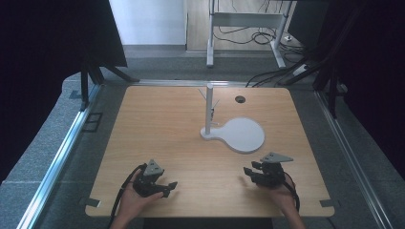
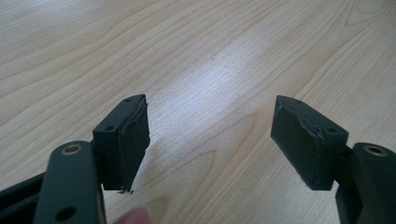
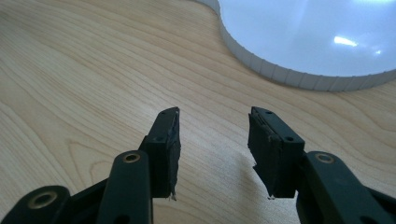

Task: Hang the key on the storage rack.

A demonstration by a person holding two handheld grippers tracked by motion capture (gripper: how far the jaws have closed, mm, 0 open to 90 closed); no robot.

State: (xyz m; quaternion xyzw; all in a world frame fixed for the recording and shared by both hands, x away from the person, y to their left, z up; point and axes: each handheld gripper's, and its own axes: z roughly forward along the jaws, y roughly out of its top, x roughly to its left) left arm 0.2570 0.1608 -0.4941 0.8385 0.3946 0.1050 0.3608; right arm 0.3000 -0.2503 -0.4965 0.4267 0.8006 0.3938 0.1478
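Two claws on show here, the left claw (image 1: 165, 187) and the right claw (image 1: 249, 172), one in each of two hands, and each with two black jaws standing apart over bare wood. One desk (image 1: 157, 129) carries it all, and on it just one white stand (image 1: 246, 135), its round base sitting ahead of the right claw and farther ahead and across from the left claw. From that base rises one upright post (image 1: 208, 107), and beyond it there's one dark round hole (image 1: 239, 99) in the desk.
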